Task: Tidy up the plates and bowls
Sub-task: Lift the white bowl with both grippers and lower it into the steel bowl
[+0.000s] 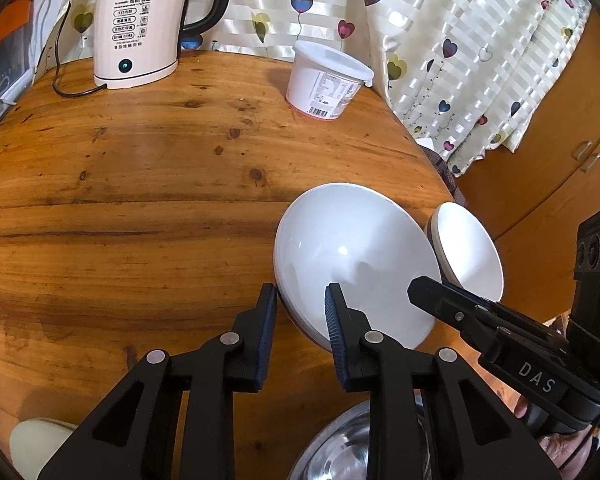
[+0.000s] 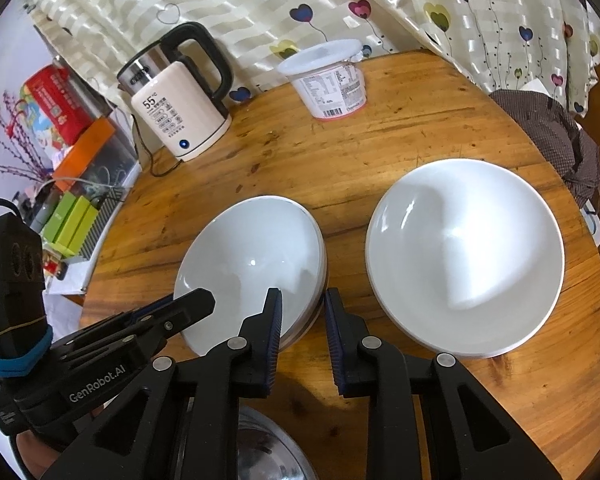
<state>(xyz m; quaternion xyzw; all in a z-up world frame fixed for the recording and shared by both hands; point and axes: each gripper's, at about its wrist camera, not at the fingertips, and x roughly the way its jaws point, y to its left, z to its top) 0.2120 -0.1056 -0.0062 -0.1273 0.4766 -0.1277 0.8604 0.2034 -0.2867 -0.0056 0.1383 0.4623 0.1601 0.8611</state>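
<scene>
Two glossy white bowls sat mouth-up near the right edge of the round wooden surface point(image 2: 380, 148). The left bowl point(image 2: 256, 264) was tilted, its rim straddled on the near left by the spread left tool point(image 1: 300, 300) and on the near right by the spread right tool point(image 2: 302, 304). The right bowl point(image 2: 464, 256) sat level.

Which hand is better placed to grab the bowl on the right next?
Right. The right gripper is open astride the left bowl at its right rim, just beside the right bowl. The left gripper is at the left bowl's opposite rim, farther away.
</scene>
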